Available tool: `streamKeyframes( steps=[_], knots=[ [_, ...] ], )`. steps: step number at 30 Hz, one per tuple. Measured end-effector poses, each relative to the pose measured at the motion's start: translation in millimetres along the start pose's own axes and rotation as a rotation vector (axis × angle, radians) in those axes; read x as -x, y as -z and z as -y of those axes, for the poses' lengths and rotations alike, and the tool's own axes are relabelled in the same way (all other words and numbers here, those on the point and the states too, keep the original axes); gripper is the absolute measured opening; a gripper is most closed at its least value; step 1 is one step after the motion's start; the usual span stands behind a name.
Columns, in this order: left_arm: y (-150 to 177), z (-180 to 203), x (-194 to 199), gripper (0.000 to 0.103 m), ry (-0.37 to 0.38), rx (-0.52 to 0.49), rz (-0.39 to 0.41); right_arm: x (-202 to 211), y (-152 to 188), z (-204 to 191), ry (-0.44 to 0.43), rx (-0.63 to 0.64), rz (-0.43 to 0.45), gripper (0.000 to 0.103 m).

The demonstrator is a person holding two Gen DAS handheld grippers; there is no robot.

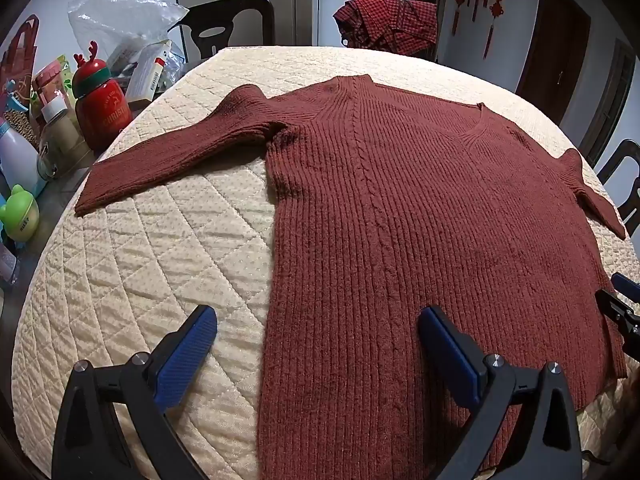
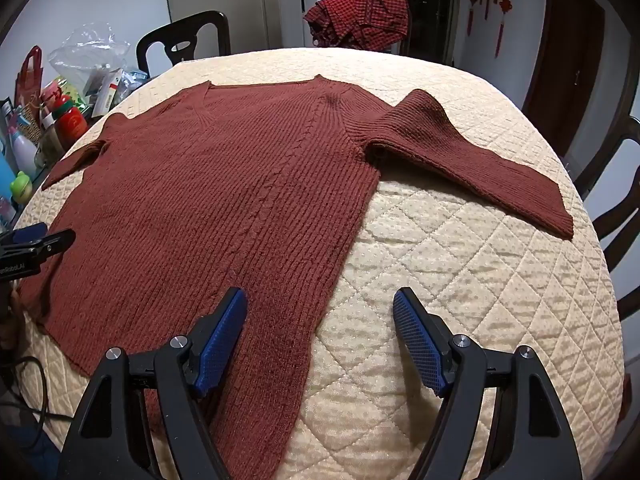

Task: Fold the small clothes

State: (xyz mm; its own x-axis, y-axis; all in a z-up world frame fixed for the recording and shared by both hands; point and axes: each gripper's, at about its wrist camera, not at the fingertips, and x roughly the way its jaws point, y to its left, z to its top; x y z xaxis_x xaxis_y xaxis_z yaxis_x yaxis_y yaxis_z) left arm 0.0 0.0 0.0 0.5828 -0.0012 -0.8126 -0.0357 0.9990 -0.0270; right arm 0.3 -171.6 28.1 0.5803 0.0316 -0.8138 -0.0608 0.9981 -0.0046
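one sweater (image 1: 420, 216), two grippers (image 1: 316, 340), two chairs (image 1: 236, 20)

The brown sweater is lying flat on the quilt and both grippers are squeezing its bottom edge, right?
Not quite. The sweater does lie flat on the quilt, but both wrist views show the left gripper and right gripper open, squeezing nothing.

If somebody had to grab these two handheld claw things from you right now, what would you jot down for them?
Left gripper: open, holding nothing, poised over the sweater's lower left edge.
Right gripper: open, holding nothing, poised over the lower right edge.
The sweater lies flat, front up, on the quilted cover, neckline away from you, left sleeve and right sleeve spread outward.
Done: it is spread out; no fold shows yet.
Left: all the folding, probably sleeves in first, then the body.
A red checked garment hangs over a chair at the far side.
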Motion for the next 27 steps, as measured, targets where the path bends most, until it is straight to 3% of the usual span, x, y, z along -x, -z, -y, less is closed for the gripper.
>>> streamKeyframes(
  steps=[27],
  knots=[
    [0.0, 0.2, 0.0, 0.103, -0.002, -0.001, 0.0, -1.0, 0.7, -0.8, 0.003, -0.003, -0.003, 0.076]
  ],
)
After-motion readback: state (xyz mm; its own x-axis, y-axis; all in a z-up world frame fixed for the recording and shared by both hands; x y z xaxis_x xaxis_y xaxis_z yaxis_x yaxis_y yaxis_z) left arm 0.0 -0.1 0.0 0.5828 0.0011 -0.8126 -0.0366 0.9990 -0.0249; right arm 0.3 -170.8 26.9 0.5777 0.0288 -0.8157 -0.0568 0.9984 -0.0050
